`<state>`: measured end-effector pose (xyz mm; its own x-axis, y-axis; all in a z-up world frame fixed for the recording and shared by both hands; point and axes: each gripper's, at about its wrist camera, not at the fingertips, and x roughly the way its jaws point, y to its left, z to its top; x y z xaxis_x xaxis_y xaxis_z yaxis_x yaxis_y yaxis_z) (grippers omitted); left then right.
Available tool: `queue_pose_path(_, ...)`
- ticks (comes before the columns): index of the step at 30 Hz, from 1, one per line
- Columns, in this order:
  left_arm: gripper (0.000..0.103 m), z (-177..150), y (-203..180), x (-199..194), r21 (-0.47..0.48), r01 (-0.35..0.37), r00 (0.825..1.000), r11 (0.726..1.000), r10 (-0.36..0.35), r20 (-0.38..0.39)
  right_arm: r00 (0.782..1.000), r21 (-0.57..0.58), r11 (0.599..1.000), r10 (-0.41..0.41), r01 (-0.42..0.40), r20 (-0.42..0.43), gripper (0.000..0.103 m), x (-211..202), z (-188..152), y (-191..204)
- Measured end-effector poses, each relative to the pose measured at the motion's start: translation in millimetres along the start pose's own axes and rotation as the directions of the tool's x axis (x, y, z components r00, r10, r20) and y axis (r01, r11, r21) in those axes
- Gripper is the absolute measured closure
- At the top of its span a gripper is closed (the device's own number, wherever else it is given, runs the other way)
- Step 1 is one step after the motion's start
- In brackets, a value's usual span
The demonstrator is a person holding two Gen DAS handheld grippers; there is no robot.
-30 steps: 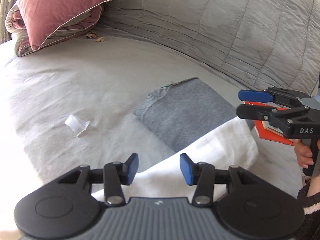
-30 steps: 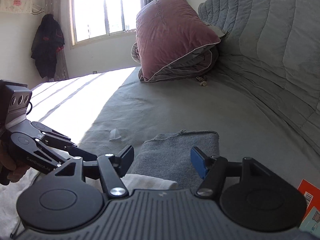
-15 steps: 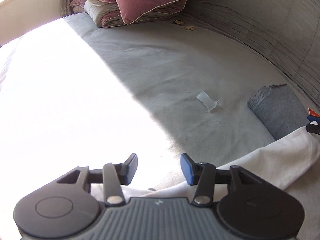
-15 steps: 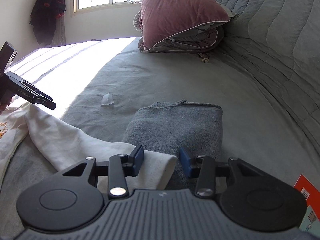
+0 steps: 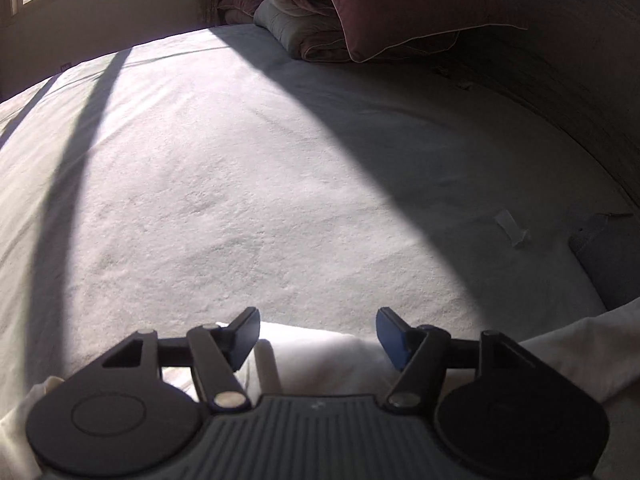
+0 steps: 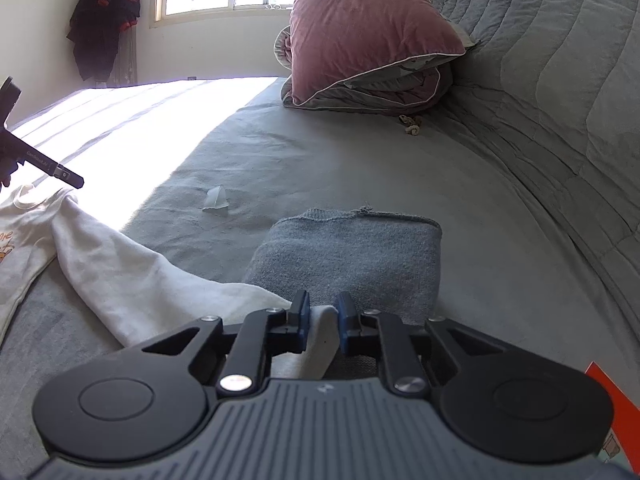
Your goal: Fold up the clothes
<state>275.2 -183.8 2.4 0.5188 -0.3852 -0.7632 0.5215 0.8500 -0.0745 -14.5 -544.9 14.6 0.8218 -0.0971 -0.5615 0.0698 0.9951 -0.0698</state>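
The right hand-held gripper [image 6: 322, 322] has closed: half a second ago its blue pads stood apart over the cuff end of the white sleeve, and now they are clenched on that cuff, with a fold of white cloth bunched between them. Over the same second the left hand-held gripper [image 5: 317, 334] has swung away from the folded grey sweater [image 6: 348, 252] toward the sunlit side of the bed [image 6: 280, 152]; its jaws stand wide apart and grasp nothing, hovering over the body of the white garment [image 6: 116, 276], which shows beneath them in the left wrist view. In my judgement this means the sleeve end is now secured for spreading or folding across, while the far part of the garment, away from the grey sweater, is not yet gripped. The white garment is soft, matte knit cotton, limp and creased, its sleeve lying as a long tapering tube that runs from the cuff just in front of the grey sweater out to the printed chest panel. The grey sweater is a thicker, nubbly knit, already a neat squared stack with a ribbed edge on top. The bed cover is a fine, slightly pilled grey weave; beyond the sweater lie a small crumpled scrap of clear plastic [image 6: 216, 199] and a plump dusky-pink pillow [image 6: 368, 28].
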Motion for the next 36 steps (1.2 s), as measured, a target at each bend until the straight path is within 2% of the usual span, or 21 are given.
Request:
queue_pose_path(2,0.035,-1,4,5,-0.001,-0.020,1.000,1.000,0.020,-0.019,1.000,-0.010,1.000,0.010,-0.010,0.019,0.095,-2,1,1)
queue_pose_path(7,0.030,-6,15,7,-0.052,-0.003,1.000,0.999,0.003,0.000,0.993,-0.023,1.000,0.020,-0.017,0.119,0.097,-16,7,3)
queue_pose_path(14,0.032,-17,19,11,-0.099,0.015,0.998,0.995,-0.009,0.060,0.952,0.049,0.999,-0.034,0.020,0.303,0.098,-38,21,-2)
queue_pose_path(16,0.032,-22,18,10,-0.115,0.011,0.996,0.993,0.000,0.092,0.956,0.073,0.995,-0.080,0.061,0.283,0.098,-33,23,-4)
queue_pose_path(17,0.032,-24,18,9,-0.125,0.007,0.993,0.992,0.008,0.116,0.963,0.073,0.993,-0.107,0.092,0.247,0.098,-27,23,-4)
queue_pose_path(20,0.032,-29,23,7,-0.159,0.009,0.986,0.987,0.017,0.164,0.982,0.039,0.987,-0.160,0.157,0.095,0.098,6,20,-4)
queue_pose_path(23,0.030,-32,29,4,-0.179,0.013,0.978,0.984,0.025,0.206,0.982,-0.004,0.983,-0.186,0.186,-0.034,0.098,36,15,-1)
queue_pose_path(24,0.029,-33,29,3,-0.167,0.012,0.976,0.986,0.025,0.217,0.979,-0.013,0.979,-0.202,0.202,-0.040,0.095,38,16,1)
queue_pose_path(26,0.028,-38,38,1,-0.217,0.047,0.965,0.975,0.012,0.263,0.974,-0.010,0.974,-0.224,0.224,-0.023,0.092,34,21,5)
queue_pose_path(29,0.026,-44,50,-3,-0.289,0.104,0.943,0.952,-0.003,0.332,0.969,0.036,0.971,-0.236,0.234,0.067,0.061,18,33,12)
queue_pose_path(30,0.026,-47,54,-4,-0.312,0.125,0.935,0.942,-0.006,0.355,0.968,0.047,0.973,-0.231,0.227,0.101,0.047,14,37,17)
queue_pose_path(32,0.026,-58,65,-3,-0.365,0.227,0.907,0.903,-0.060,0.417,0.972,0.039,0.985,-0.173,0.169,0.158,0.044,11,44,29)
queue_pose_path(33,0.025,-62,66,-1,-0.359,0.234,0.903,0.903,-0.065,0.425,0.977,0.030,0.994,-0.113,0.110,0.180,0.044,14,49,40)
queue_pose_path(35,0.025,-68,65,2,-0.323,0.166,0.913,0.932,-0.021,0.408,0.980,0.016,1.000,-0.007,0.004,0.198,0.044,23,55,56)
queue_pose_path(36,0.026,-68,67,5,-0.319,0.142,0.923,0.937,-0.009,0.386,0.978,0.013,0.999,0.042,-0.046,0.204,0.044,28,58,64)
